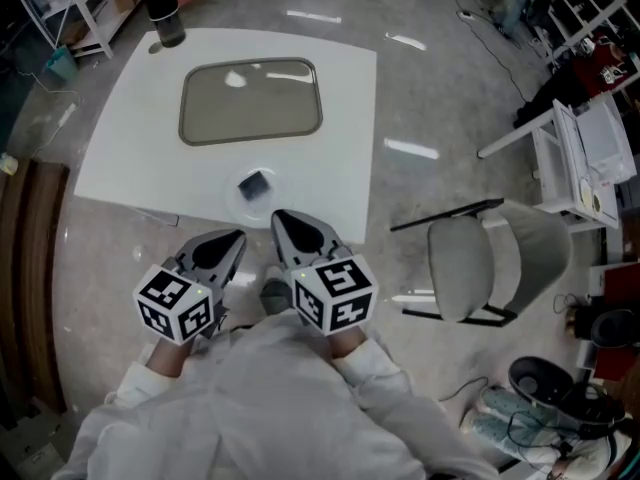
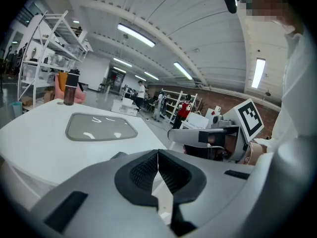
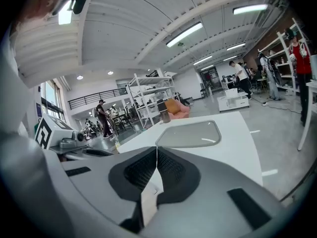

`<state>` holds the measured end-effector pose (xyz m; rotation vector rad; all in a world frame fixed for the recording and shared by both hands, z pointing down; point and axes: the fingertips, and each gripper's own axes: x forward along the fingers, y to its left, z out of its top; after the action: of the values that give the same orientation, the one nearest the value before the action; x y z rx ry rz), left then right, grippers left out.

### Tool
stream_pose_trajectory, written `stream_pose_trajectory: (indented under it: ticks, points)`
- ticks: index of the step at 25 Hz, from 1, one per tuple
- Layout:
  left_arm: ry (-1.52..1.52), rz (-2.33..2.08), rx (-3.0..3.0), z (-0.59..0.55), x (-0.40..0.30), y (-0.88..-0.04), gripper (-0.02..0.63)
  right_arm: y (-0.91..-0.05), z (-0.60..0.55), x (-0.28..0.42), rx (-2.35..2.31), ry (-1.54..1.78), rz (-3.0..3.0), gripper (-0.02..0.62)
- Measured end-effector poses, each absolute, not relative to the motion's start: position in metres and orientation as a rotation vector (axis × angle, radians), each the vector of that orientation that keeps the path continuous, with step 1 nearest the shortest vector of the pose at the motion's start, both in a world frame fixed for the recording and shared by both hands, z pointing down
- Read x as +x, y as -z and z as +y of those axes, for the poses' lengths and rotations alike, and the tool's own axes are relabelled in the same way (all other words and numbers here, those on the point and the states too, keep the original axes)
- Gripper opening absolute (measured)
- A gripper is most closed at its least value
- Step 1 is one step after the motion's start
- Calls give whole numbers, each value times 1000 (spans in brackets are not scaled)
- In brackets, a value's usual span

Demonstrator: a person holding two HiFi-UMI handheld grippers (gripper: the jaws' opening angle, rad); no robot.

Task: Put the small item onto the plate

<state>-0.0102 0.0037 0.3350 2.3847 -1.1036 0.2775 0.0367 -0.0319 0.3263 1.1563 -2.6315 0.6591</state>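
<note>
White desk point(image 1: 120, 158), left to right: dark bottle point(image 1: 163, 12) at the far left corner; left hand-held gripper point(image 1: 236, 238) off the front edge, jaws closed together, nothing between them; grey rounded-rectangle plate point(image 1: 250, 103) mid-desk, bare; small item point(image 1: 256, 183) near the front edge, well short of the plate; right hand-held gripper point(image 1: 281, 218) just beside the left one, likewise closed and empty, its tip closest to the item. Judged step: approach, no grasp yet. Next move calls for one gripper to spread its jaws, settle around the item, close, then lift it to the plate. Item: dark bluish-grey, blocky, roughly cube-shaped, apparently within a faint glossy ring; finer detail too small to tell.
</note>
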Motion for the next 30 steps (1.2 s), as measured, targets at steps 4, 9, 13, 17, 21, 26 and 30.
stream_pose_trajectory:
  ticks: [4, 9, 13, 17, 21, 26, 30]
  points:
    - [-270, -1131, 2371, -25, -6, -338, 11, -329, -60, 39, 1115, -642, -2642, 15]
    - [-249, -1179, 2350, -51, -7, -334, 11, -326, -87, 40, 1075, -615, -2652, 15]
    - [-253, -1181, 2340, -59, -5, -336, 11, -328, -94, 43, 1064, -616, -2648, 15]
    - [-265, -1181, 2339, -68, -5, -336, 11, -332, -101, 47, 1074, -632, -2635, 15]
    - [-280, -1177, 2328, -75, -8, -339, 11, -335, -107, 48, 1093, -652, -2623, 15]
    - [-315, -1138, 2323, -74, -11, -346, 11, -342, -104, 41, 1092, -704, -2626, 15]
    - [-339, -1109, 2325, -75, -17, -348, 11, -343, -107, 34, 1114, -727, -2614, 15]
